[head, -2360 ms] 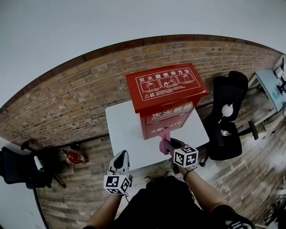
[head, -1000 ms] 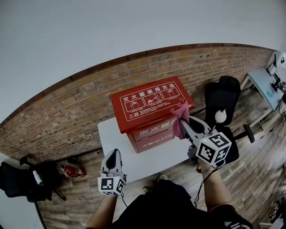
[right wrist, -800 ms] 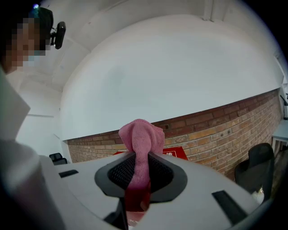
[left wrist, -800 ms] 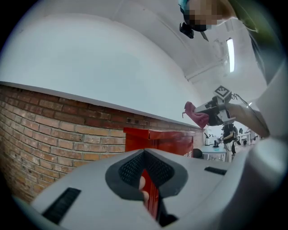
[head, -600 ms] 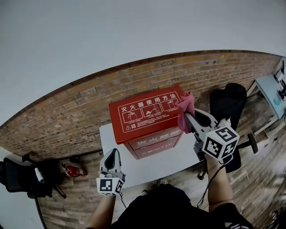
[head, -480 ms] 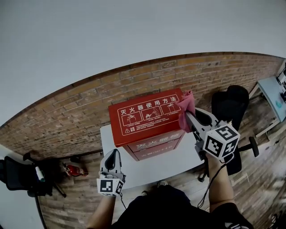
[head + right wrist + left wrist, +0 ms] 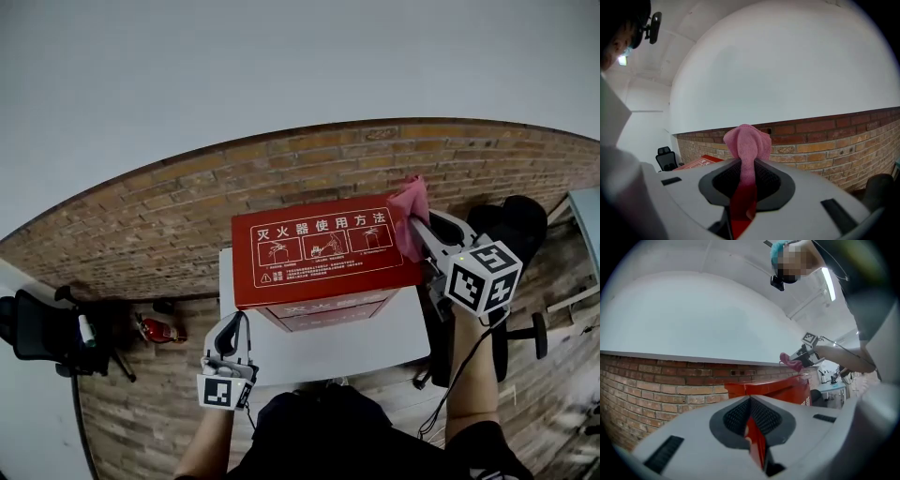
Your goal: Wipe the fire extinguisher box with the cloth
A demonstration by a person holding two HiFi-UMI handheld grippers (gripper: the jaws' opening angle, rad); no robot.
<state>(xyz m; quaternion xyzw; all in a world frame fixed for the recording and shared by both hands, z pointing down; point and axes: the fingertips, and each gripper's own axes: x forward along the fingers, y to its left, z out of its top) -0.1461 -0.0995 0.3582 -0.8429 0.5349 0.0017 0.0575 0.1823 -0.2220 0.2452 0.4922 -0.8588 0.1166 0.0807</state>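
Cloth, pink and bunched, is clamped in my right gripper, at centre right of the head view. In the right gripper view both jaws squeeze its lower part while a rounded wad stands up above them. That wad sits at the upper right corner of the fire extinguisher box. From here I cannot tell whether it presses on the lid or is just above it. The red box, with white instruction panels on its lid, stands on a white table in the middle of the frame, against a brick wall. My left gripper hangs at lower centre left, just in front of the table's near edge and well apart from the cloth. Its jaws are clenched together with nothing between them, and the left gripper view shows only the red of the box through the narrow slit. A black office chair stands at the far left edge, and another dark chair shows behind my right forearm.
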